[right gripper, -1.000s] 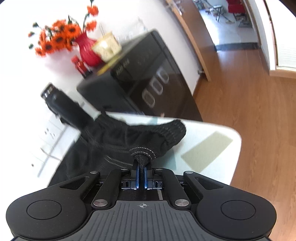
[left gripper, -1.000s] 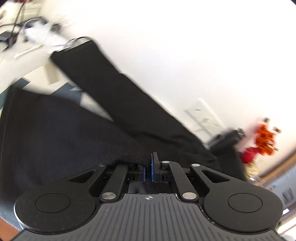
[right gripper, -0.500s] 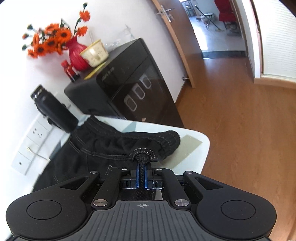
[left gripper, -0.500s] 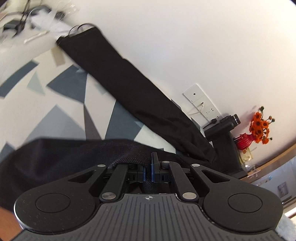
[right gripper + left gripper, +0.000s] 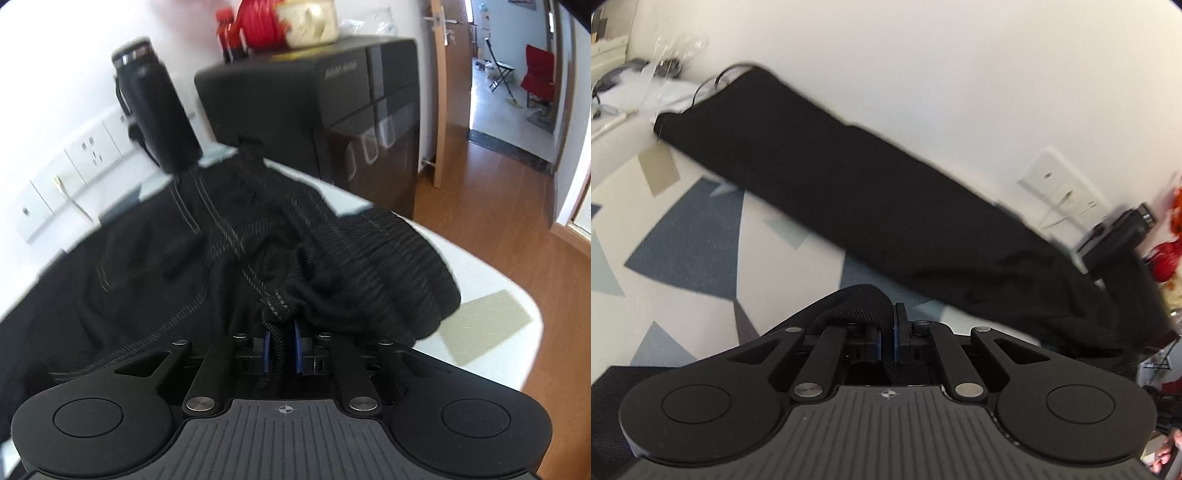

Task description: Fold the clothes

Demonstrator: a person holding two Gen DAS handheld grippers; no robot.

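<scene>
Black trousers lie on a table with a patterned cloth [image 5: 683,251]. In the left wrist view one long leg [image 5: 871,206] stretches along the wall from far left to right. My left gripper [image 5: 886,338] is shut on a fold of the other leg's black fabric [image 5: 857,301] low over the table. In the right wrist view the waistband end [image 5: 369,266] is bunched near the table's right edge. My right gripper [image 5: 280,345] is shut on the trousers' drawstring and waist fabric [image 5: 275,310].
A black flask [image 5: 155,110] stands at the wall by the sockets [image 5: 92,147]. A black cabinet [image 5: 332,103] with a red vase [image 5: 258,22] stands beyond the table. Cluttered cables and plastic [image 5: 646,81] lie at the far left. Wooden floor [image 5: 498,206] is to the right.
Both grippers have lowered and moved forward toward the wall, carrying their held fabric. The left-held leg now covers less of the table. The waistband has bunched closer to the flask.
</scene>
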